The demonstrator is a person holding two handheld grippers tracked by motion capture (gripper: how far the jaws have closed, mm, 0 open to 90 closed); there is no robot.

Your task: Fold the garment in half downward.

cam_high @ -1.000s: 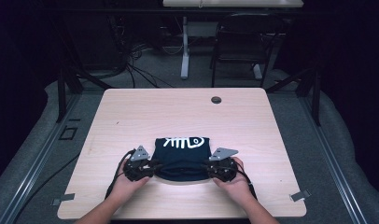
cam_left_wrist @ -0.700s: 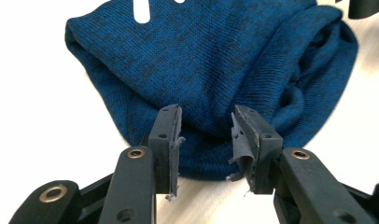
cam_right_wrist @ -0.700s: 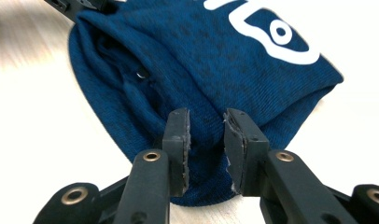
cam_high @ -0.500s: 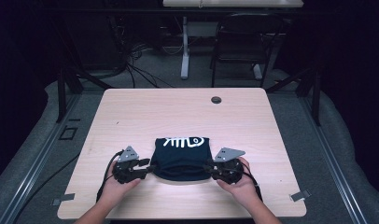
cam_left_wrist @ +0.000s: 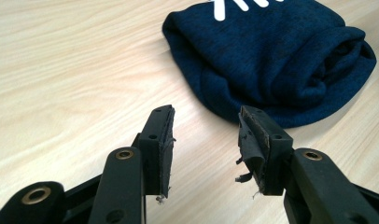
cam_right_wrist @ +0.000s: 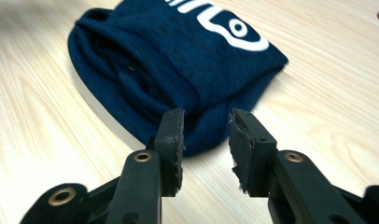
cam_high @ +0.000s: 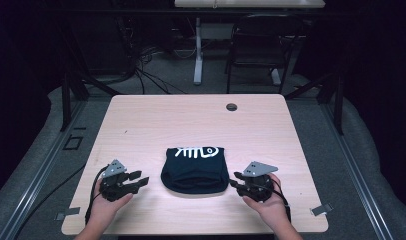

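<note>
Folded dark-blue garment with white print, lying near the front middle of my bench. My left tongs and right tongs rest on either side of it, each just beside an edge but apart from the cloth, jaws parted and holding nothing. I judge this flanking position lets the bundle lie compact and undisturbed.

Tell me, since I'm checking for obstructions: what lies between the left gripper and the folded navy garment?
Bare wooden tabletop; the high view shows left gripper apart from folded navy garment.
</note>
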